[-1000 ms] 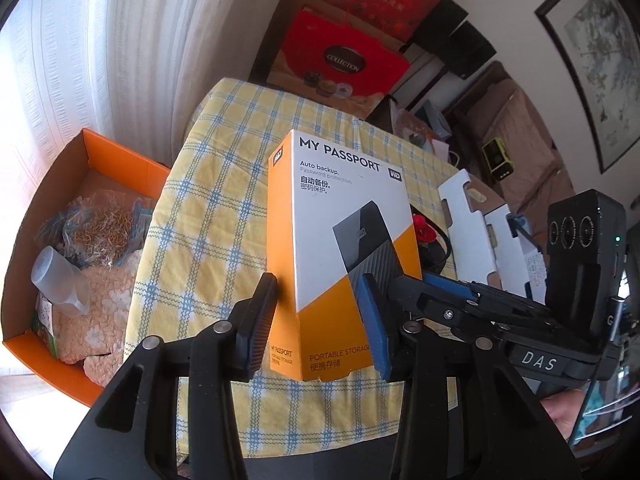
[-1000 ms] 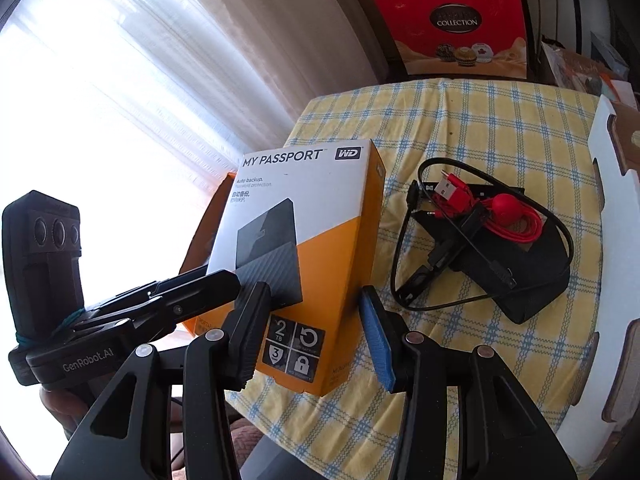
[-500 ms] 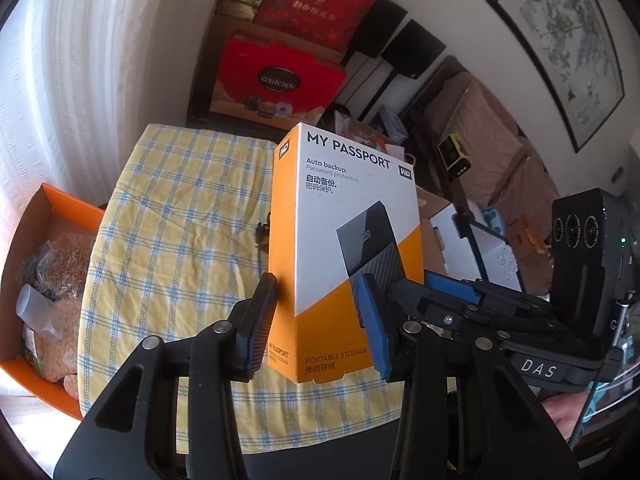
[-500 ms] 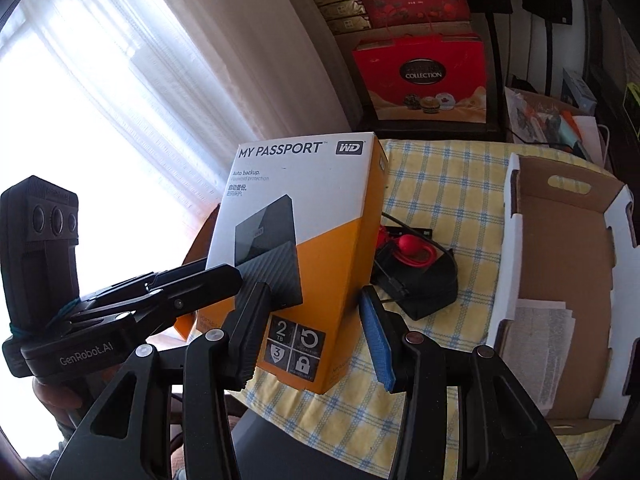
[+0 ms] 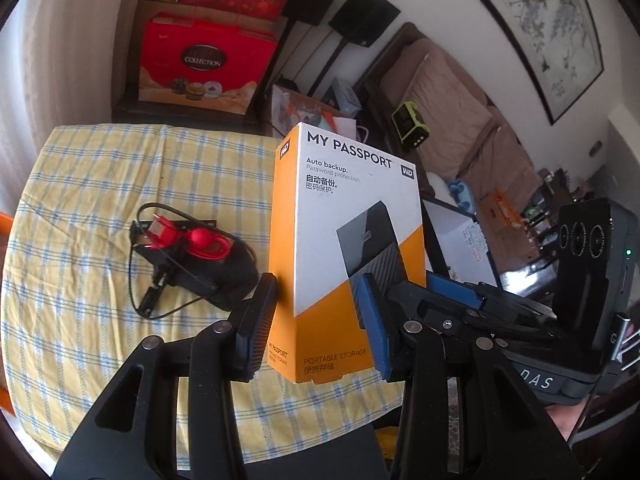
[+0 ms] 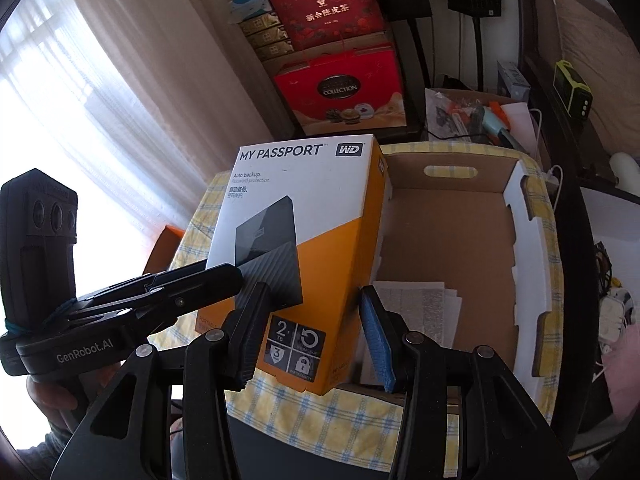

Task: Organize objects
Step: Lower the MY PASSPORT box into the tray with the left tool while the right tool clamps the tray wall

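Both grippers hold one white and orange "My Passport" hard drive box (image 5: 344, 248) upright in the air. My left gripper (image 5: 316, 304) is shut on its lower left edge. My right gripper (image 6: 314, 312) is shut on its lower right edge (image 6: 320, 240). Each gripper shows in the other's view: the right gripper (image 5: 452, 296) and the left gripper (image 6: 192, 280). The box hangs above the near part of the table, beside an open cardboard tray (image 6: 520, 216) with sheets of paper (image 6: 416, 312) inside. A black drive wrapped in red and black cables (image 5: 192, 256) lies on the yellow checked tablecloth (image 5: 80, 200).
An orange carton (image 6: 172, 236) peeks out past the table's left side. Red gift boxes (image 5: 204, 64) stand behind the table by the curtain. A sofa (image 5: 460, 112) and a cluttered box (image 6: 472, 116) lie beyond the tray.
Both grippers have carried the box to the right and upward, away from the orange carton. The black drive has passed to its left and the cardboard tray has come into full view.
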`<act>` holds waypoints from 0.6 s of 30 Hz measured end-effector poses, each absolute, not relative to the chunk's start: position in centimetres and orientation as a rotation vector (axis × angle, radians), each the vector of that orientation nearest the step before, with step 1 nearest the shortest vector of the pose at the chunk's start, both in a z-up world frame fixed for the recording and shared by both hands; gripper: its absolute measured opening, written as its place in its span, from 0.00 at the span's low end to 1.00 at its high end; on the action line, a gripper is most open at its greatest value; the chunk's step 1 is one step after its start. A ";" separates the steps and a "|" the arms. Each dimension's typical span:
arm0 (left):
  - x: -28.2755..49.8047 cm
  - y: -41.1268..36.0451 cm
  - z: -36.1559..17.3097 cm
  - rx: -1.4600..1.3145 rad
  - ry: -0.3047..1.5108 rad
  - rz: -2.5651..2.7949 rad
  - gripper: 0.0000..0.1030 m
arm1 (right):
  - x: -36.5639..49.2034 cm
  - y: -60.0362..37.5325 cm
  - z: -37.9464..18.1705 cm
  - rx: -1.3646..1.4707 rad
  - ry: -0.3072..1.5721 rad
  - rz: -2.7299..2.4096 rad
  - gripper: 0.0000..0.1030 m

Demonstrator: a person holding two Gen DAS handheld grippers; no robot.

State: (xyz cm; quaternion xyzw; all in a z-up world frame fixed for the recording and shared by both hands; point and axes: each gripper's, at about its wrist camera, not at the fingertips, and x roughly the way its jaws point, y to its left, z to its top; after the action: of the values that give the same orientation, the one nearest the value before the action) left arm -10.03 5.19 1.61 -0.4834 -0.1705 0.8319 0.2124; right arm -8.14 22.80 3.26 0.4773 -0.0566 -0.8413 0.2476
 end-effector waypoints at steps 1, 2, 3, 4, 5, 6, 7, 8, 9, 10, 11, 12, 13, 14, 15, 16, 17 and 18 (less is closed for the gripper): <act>-10.1 6.0 1.5 -1.347 -0.469 2.299 0.38 | -8.2 23.6 3.2 1.307 -0.157 -2.301 0.45; -10.2 6.7 1.3 -1.350 -0.466 2.287 0.38 | -8.3 24.4 3.1 1.312 -0.162 -2.308 0.45; -10.4 7.4 1.2 -1.356 -0.459 2.275 0.38 | -8.4 25.2 2.9 1.316 -0.170 -2.314 0.45; -10.5 8.1 1.1 -1.361 -0.452 2.264 0.38 | -8.6 25.9 2.8 1.322 -0.181 -2.319 0.45; -10.7 8.8 0.9 -1.365 -0.444 2.254 0.38 | -8.7 26.6 2.7 1.326 -0.193 -2.323 0.45; -10.8 9.4 0.8 -1.369 -0.437 2.246 0.38 | -8.8 27.3 2.6 1.330 -0.205 -2.327 0.45; -10.9 10.0 0.7 -1.374 -0.428 2.238 0.38 | -9.0 28.0 2.4 1.336 -0.217 -2.330 0.45; -11.0 10.5 0.5 -1.380 -0.416 2.230 0.38 | -9.1 28.6 2.2 1.341 -0.227 -2.333 0.45; -11.0 11.1 0.3 -1.387 -0.406 2.223 0.38 | -9.2 29.2 2.0 1.347 -0.236 -2.337 0.45; -11.0 11.7 0.1 -1.393 -0.394 2.215 0.38 | -9.4 29.6 1.7 1.354 -0.244 -2.342 0.45; -11.0 12.3 -0.2 -1.400 -0.383 2.208 0.38 | -9.5 30.0 1.5 1.358 -0.250 -2.346 0.45; -11.0 12.7 -0.4 -1.407 -0.374 2.201 0.38 | -9.6 30.4 1.3 1.363 -0.257 -2.349 0.45; -10.9 13.1 -0.7 -1.414 -0.365 2.196 0.38 | -9.7 30.8 1.0 1.369 -0.266 -2.350 0.45; -10.9 13.5 -1.0 -1.422 -0.358 2.191 0.38 | -9.9 31.2 0.6 1.374 -0.276 -2.349 0.45; -10.9 13.7 -1.3 -1.431 -0.349 2.187 0.38 | -10.0 31.5 0.2 1.379 -0.284 -2.348 0.45; -11.0 14.0 -1.6 -1.440 -0.342 2.184 0.38 | -10.1 31.8 -0.2 1.387 -0.291 -2.343 0.45; -11.0 14.2 -2.0 -1.450 -0.336 2.181 0.38 | -10.3 31.9 -0.7 1.394 -0.303 -2.338 0.45; -11.0 14.4 -2.3 -1.461 -0.329 2.180 0.38 | -10.4 32.2 -1.1 1.401 -0.318 -2.330 0.45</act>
State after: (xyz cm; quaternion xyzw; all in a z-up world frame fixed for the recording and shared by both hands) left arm -11.04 14.38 -2.31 -0.5354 -0.1204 0.7990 0.2459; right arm -10.44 32.19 -1.15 0.5015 -0.1136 -0.8338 0.2007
